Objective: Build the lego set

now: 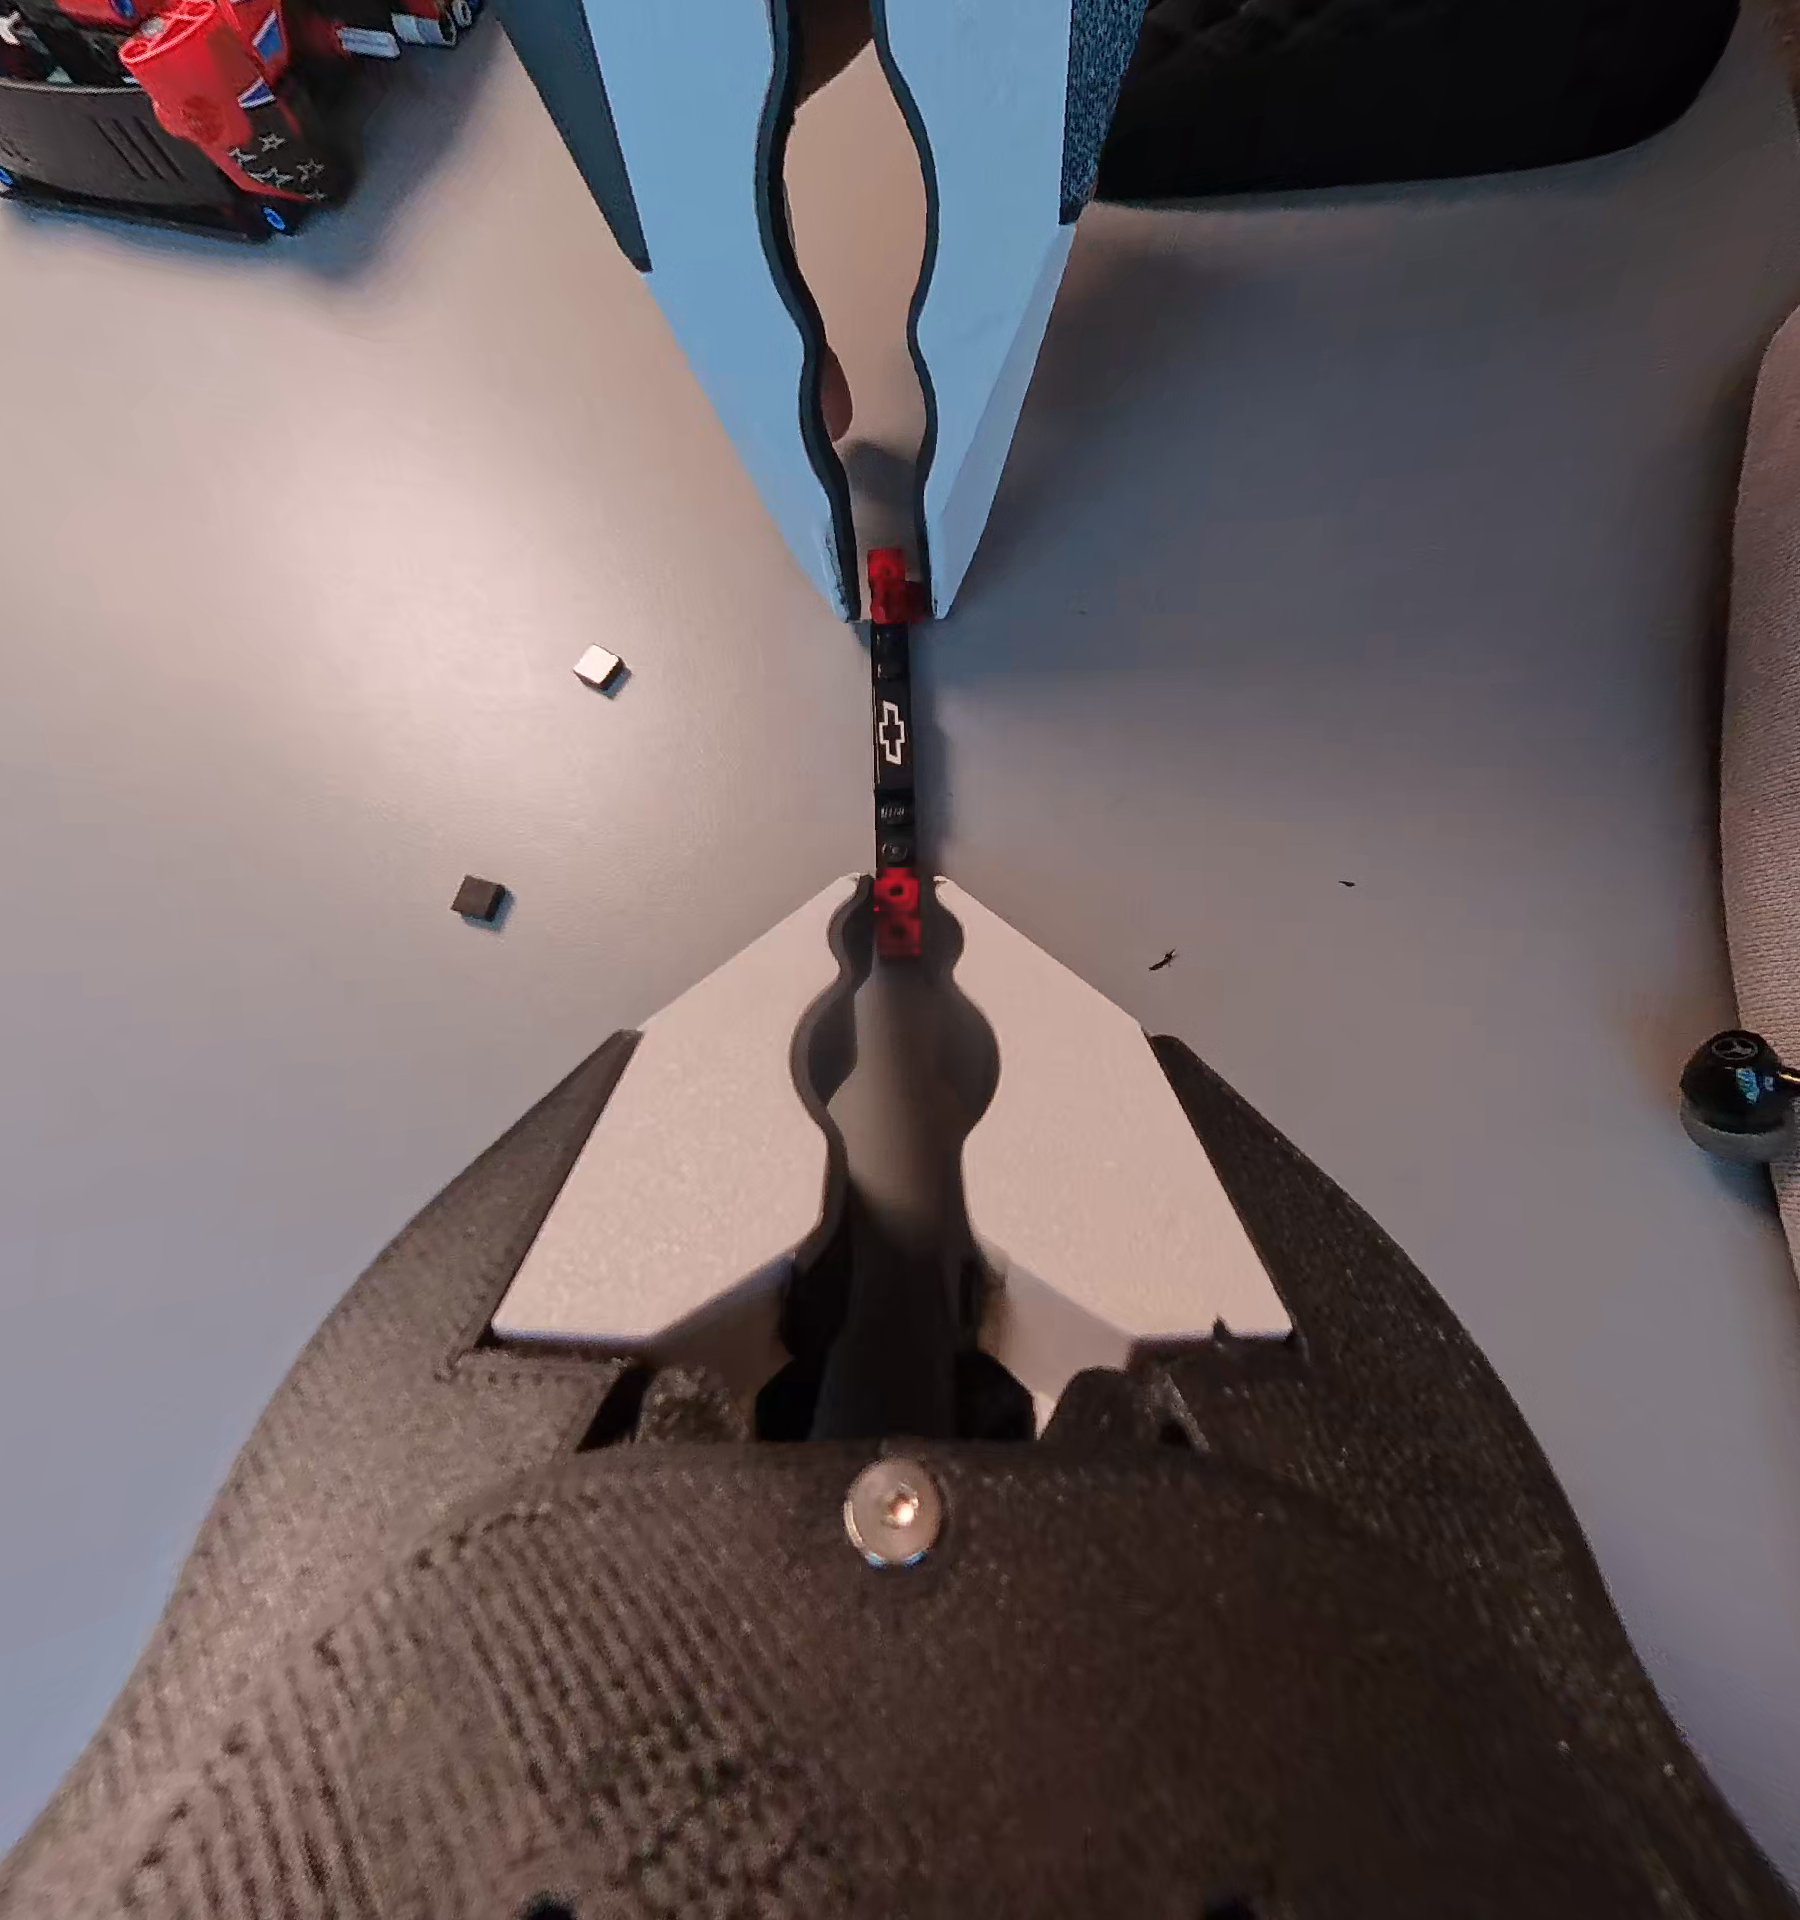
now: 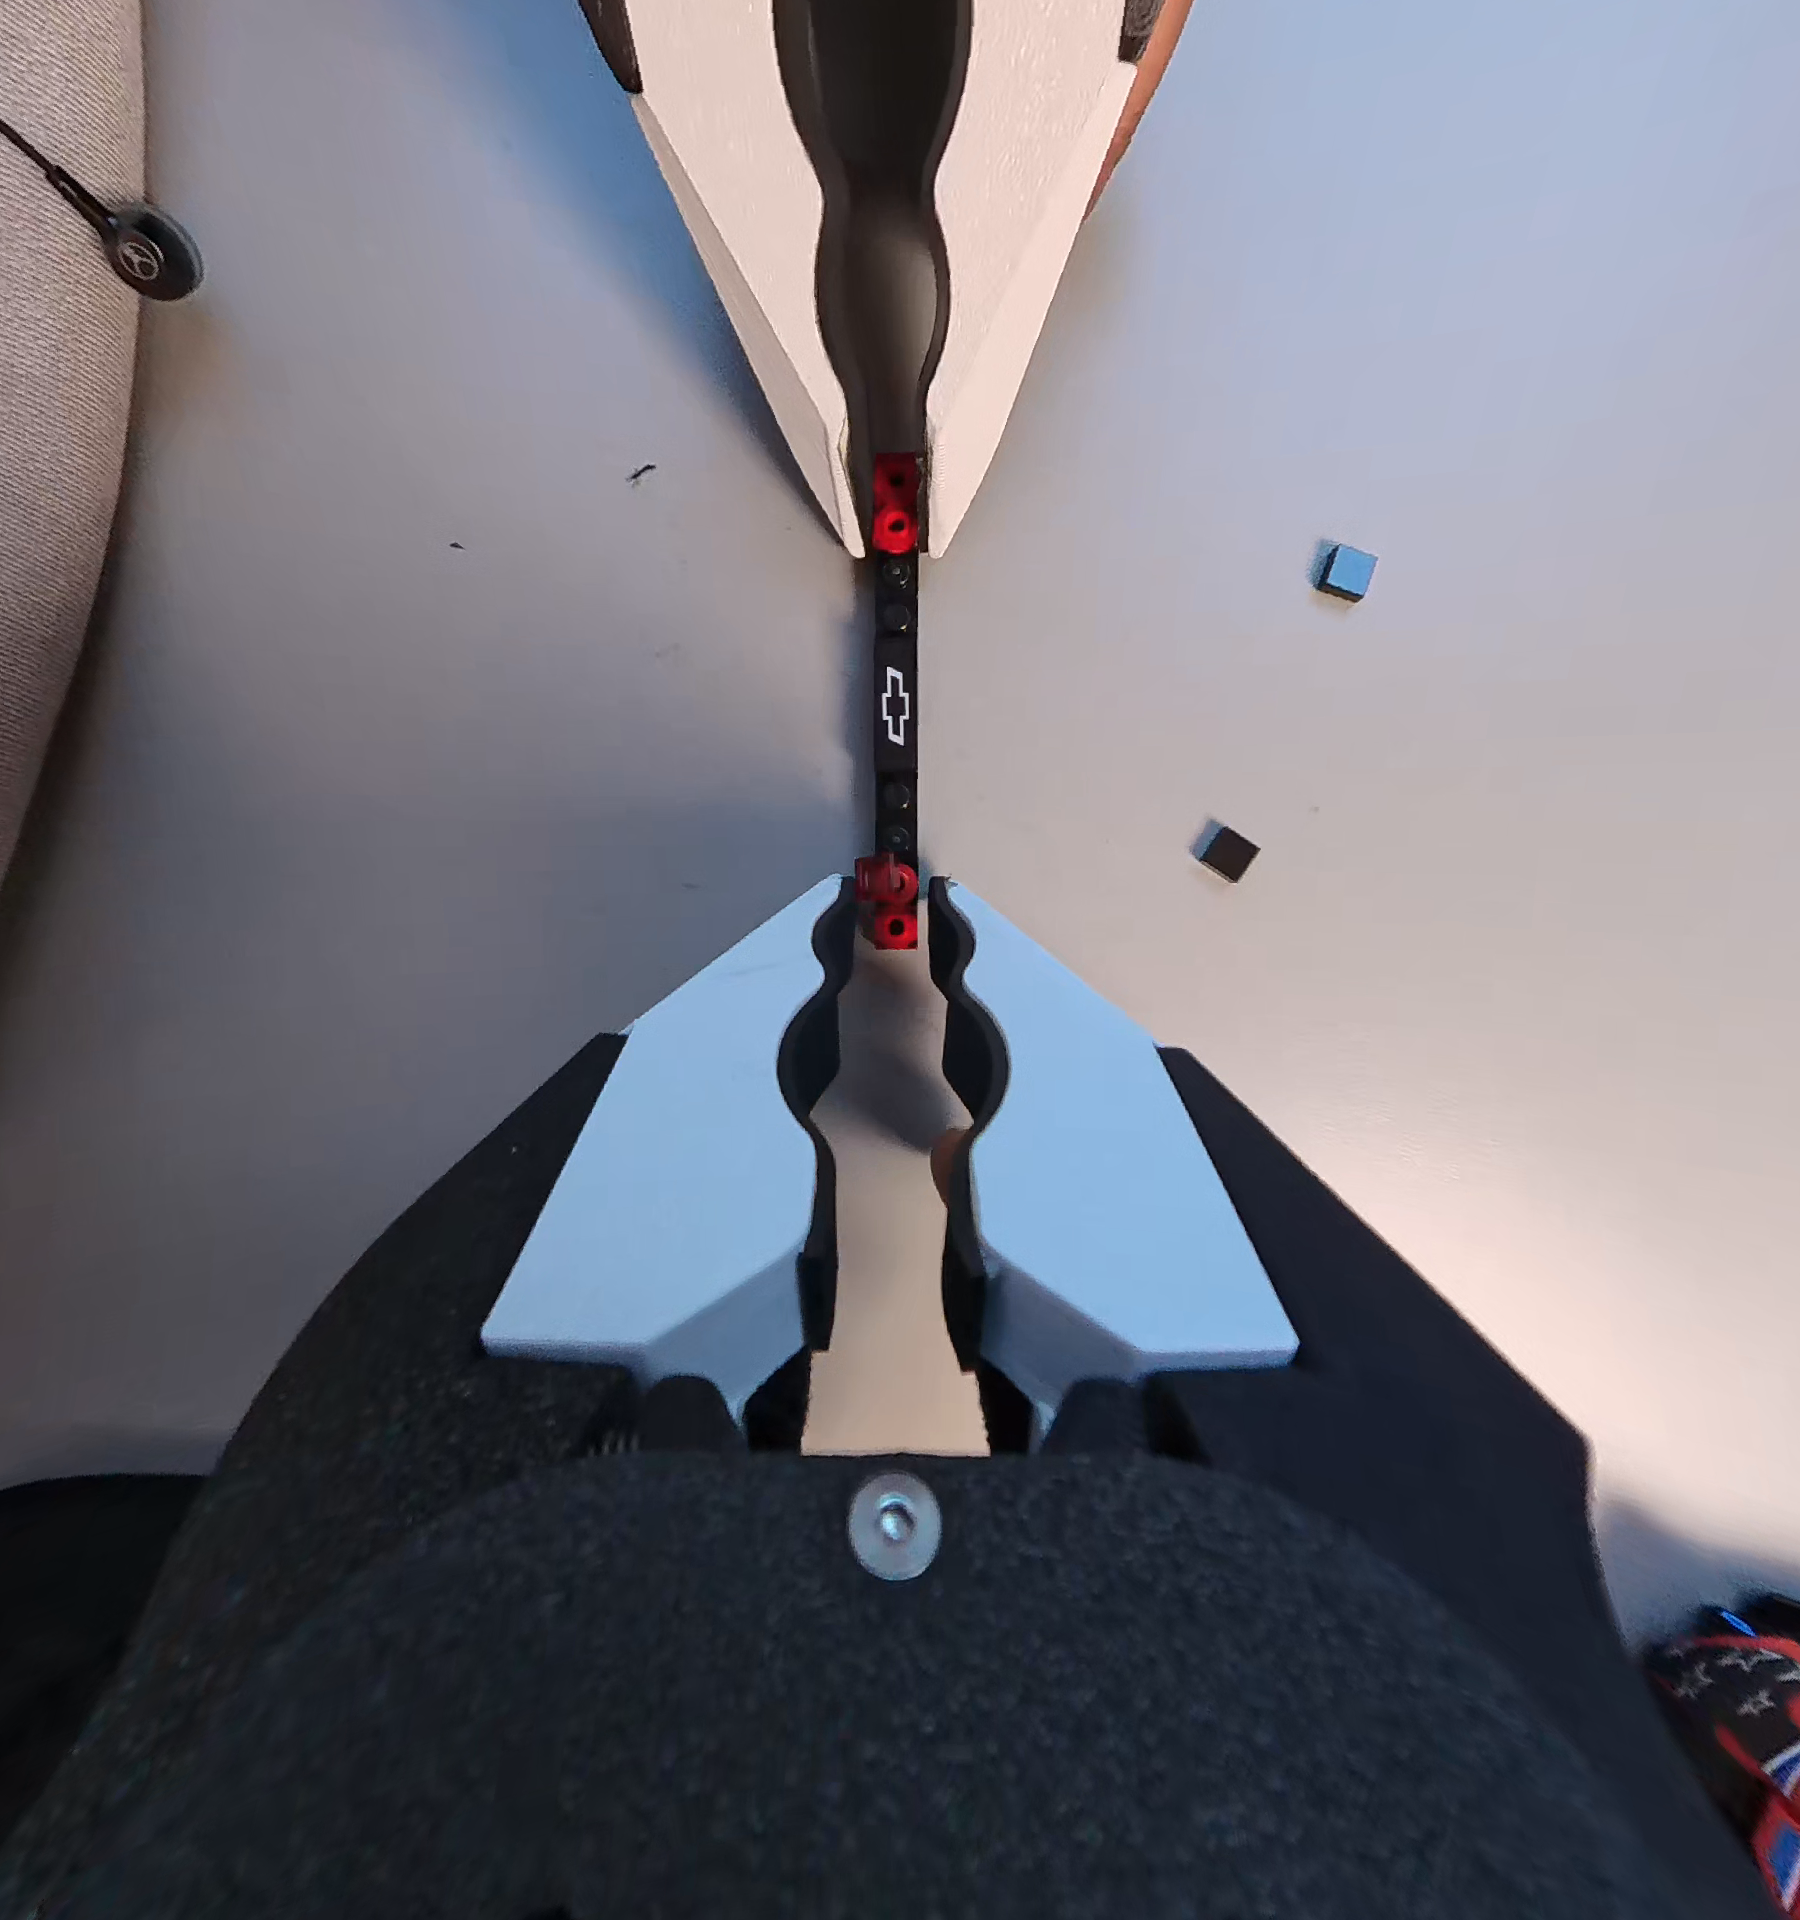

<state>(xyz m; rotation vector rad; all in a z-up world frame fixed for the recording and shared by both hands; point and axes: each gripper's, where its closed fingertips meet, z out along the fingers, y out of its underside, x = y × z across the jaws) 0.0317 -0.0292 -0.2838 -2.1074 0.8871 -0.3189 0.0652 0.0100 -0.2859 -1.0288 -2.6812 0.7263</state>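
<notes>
I hold a narrow black lego strip [image 1: 893, 748] between my two grippers, above the grey table [image 1: 304, 1039]. The strip has a white outlined emblem in its middle and a red studded brick at each end. My left gripper [image 1: 898, 896] is clamped on the near red brick [image 1: 896, 916] in the left wrist view. My right gripper [image 2: 891, 896] stands around the other red brick [image 2: 888, 902], but I see a thin gap beside the brick, so I cannot tell if it really grips.

On the table to one side lie two small square tiles, a light grey tile [image 1: 600, 666] and a black tile [image 1: 480, 896], well apart from the strip. The red and black lego car [image 1: 148, 94] sits far in the corner. A black earbud [image 1: 1732, 1091] lies at the table edge.
</notes>
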